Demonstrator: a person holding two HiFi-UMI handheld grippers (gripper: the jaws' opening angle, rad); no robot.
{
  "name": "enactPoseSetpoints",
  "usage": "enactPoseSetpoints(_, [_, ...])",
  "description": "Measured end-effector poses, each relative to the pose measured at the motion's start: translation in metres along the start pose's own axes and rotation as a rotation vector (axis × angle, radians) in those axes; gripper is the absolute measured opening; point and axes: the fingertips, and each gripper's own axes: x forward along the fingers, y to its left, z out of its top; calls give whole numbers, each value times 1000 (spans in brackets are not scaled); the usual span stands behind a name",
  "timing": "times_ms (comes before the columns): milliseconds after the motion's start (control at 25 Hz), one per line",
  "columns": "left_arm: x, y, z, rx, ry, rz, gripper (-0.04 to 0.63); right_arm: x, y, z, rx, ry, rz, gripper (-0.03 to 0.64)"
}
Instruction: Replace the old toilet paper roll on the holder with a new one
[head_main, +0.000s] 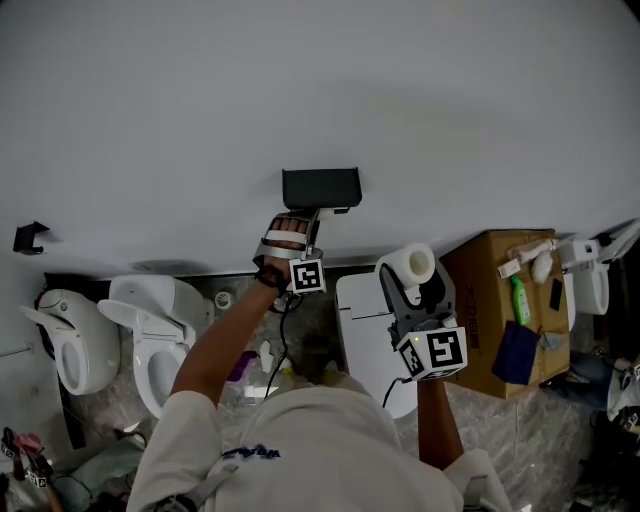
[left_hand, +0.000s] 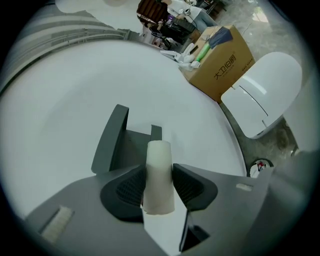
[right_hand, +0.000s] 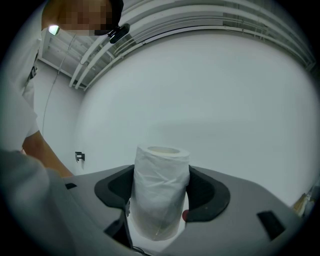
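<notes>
Left tool (left_hand: 159, 186) clamps old roll (left_hand: 158, 167) near holder (left_hand: 112, 140).

The left gripper (head_main: 303, 218) is raised to the underside of the dark holder (head_main: 320, 187) on the far white wall (head_main: 200, 100), its marker cube (head_main: 307, 275) facing the camera; what lies between its fingers cannot be made out. To the right and nearer, the right gripper (head_main: 412, 287) has a white toilet paper roll (head_main: 413, 263) between its dark fingers (head_main: 386, 288), apart from the holder. On the floor, an open white toilet (head_main: 150, 330) stands at the left, a closed white toilet (head_main: 362, 305) sits under the roll, and a cardboard box (head_main: 490, 330) carrying a green bottle (head_main: 519, 300) stands at the right.
</notes>
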Motion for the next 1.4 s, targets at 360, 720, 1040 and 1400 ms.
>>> enactPoseSetpoints(360, [1,8,32,81,-42,71,172,-12,-12,1,11,-15,-35,302])
enactPoseSetpoints(720, [10,25,77,185,-56,159,170,-36,-32,-3,12,0,-104,302])
enactPoseSetpoints(1040, [12,21,112,202,-85,156,170,-58,-46,-4,19,-2,-158,301])
enactPoseSetpoints(1400, [14,11,131,185,-124,134,170,-71,-56,-9,15,16,-197,301])
